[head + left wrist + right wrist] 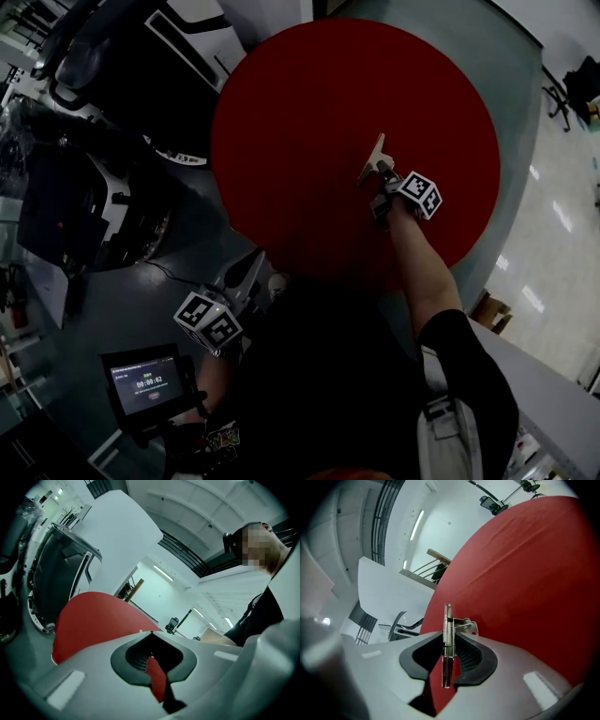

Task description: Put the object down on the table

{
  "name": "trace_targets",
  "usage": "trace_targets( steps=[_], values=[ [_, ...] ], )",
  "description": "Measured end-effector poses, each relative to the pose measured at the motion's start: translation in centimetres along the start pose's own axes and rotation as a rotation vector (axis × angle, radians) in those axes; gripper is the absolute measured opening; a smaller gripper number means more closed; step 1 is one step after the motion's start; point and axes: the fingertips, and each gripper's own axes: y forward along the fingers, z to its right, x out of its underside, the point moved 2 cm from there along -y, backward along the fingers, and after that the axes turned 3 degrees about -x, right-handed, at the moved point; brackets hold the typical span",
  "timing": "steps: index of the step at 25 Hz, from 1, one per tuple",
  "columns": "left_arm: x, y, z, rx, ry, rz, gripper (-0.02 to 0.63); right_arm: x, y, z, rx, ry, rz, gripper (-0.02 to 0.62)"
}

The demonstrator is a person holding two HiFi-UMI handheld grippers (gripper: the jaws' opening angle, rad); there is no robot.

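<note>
A round red table [319,112] fills the middle of the head view. Above its right half my right gripper [374,167] is shut on a thin metal spring clip [378,150]. In the right gripper view the clip [448,630] stands edge-on between the jaws, its coil spring and bent tab sticking out past the fingertips, with the red table top [525,573] close behind. My left gripper [251,272] hangs off the table near my body. In the left gripper view its jaws [150,633] meet at the tips with nothing between them.
A grey floor band [511,84] rings the red table. Dark machines and chairs [94,187] crowd the left side. A small screen with a timer [145,384] sits at lower left, and a cardboard box [489,309] lies on the floor at right.
</note>
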Motion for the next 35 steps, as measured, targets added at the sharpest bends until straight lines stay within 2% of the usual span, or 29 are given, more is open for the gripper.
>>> trace_targets(
  steps=[4, 9, 12, 16, 20, 21, 23, 26, 27, 30, 35],
  values=[
    [-0.2, -0.3, -0.4, -0.017, -0.011, 0.018, 0.011, 1.3, 2.0, 0.2, 0.010, 0.014, -0.050, 0.089],
    [0.2, -0.4, -0.5, -0.023, 0.009, -0.001, 0.011, 1.9, 3.3, 0.7, 0.024, 0.058, -0.076, 0.092],
    [-0.2, -0.3, 0.0, -0.004, -0.020, 0.015, 0.011, 2.0, 3.8, 0.6, 0.026, 0.074, -0.083, 0.101],
    [0.3, -0.2, 0.0, 0.009, 0.003, -0.009, 0.011, 2.1, 2.7, 0.5, 0.033, 0.049, -0.079, 0.170],
    [1.0, -0.2, -0.1, 0.040, 0.025, -0.029, 0.011, 3.1, -0.7, 1.7, 0.039, 0.057, -0.066, 0.206],
    [0.8, -0.3, -0.1, 0.051, 0.027, -0.038, 0.011, 3.6, -1.6, 1.8, 0.042, 0.064, -0.056, 0.188],
    [0.3, -0.3, -0.3, 0.081, 0.027, -0.053, 0.011, 4.8, -3.5, 0.7, 0.016, 0.054, -0.027, 0.072],
    [-0.1, -0.3, -0.6, 0.145, 0.029, -0.057, 0.011, 7.4, -7.2, -3.5, -0.049, -0.077, -0.002, 0.067],
    [-0.1, -0.3, -0.7, 0.166, 0.027, -0.054, 0.011, 8.3, -8.5, -5.2, -0.059, -0.139, 0.004, 0.029],
    [-0.3, 0.0, -0.5, 0.226, 0.027, -0.067, 0.011, 11.5, -12.0, -11.1, -0.132, -0.301, 0.010, 0.009],
    [-0.2, 0.1, 1.4, 0.352, 0.075, -0.121, 0.011, 16.0, -17.9, -22.4, -0.267, -0.662, 0.041, 0.009]
  ],
)
